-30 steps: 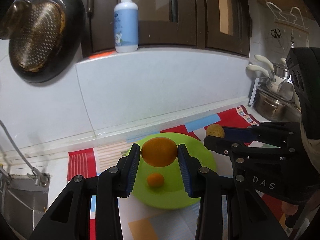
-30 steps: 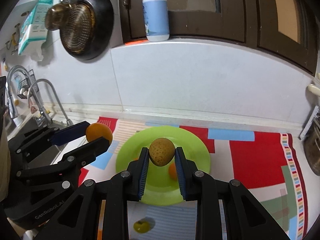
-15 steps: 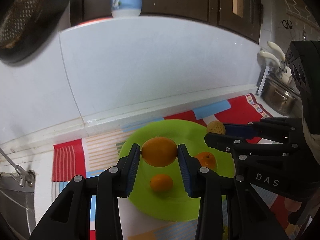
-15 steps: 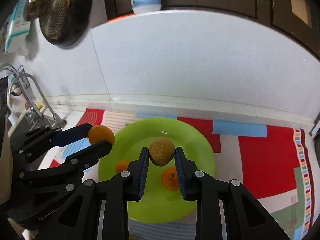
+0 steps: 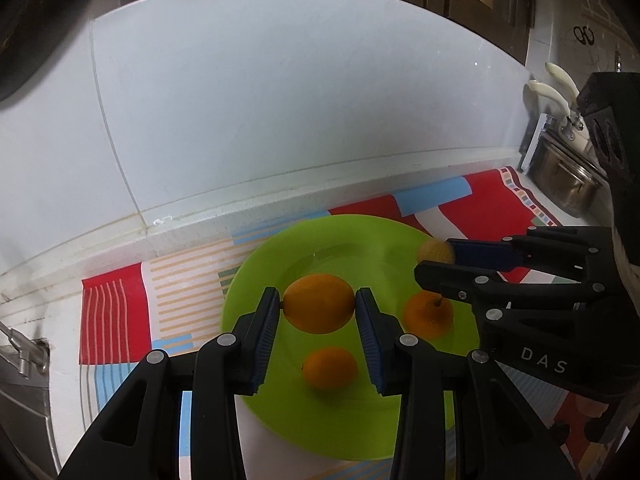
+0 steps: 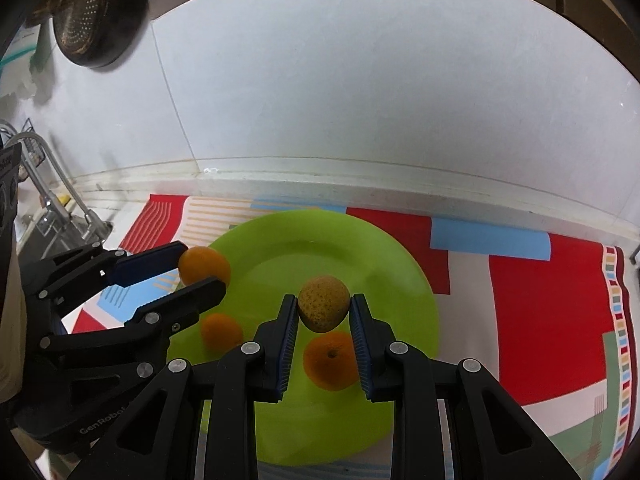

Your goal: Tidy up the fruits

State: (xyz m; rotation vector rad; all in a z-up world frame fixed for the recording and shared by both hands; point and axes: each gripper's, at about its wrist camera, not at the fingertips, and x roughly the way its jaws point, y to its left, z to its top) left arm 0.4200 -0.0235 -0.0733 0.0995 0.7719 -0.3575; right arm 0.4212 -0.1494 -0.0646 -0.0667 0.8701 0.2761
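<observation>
Holding orange [image 5: 319, 309] | speckled fruit [image 6: 323, 308] | above green plate [image 5: 360, 432]

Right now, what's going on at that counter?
A person is sorting fruit onto a green plate with two handheld grippers. The left gripper is shut on an orange; the right gripper is shut on a speckled yellow-brown fruit. Both hang over the plate, which lies on a colourful mat. Two small oranges already lie on the plate.
</observation>
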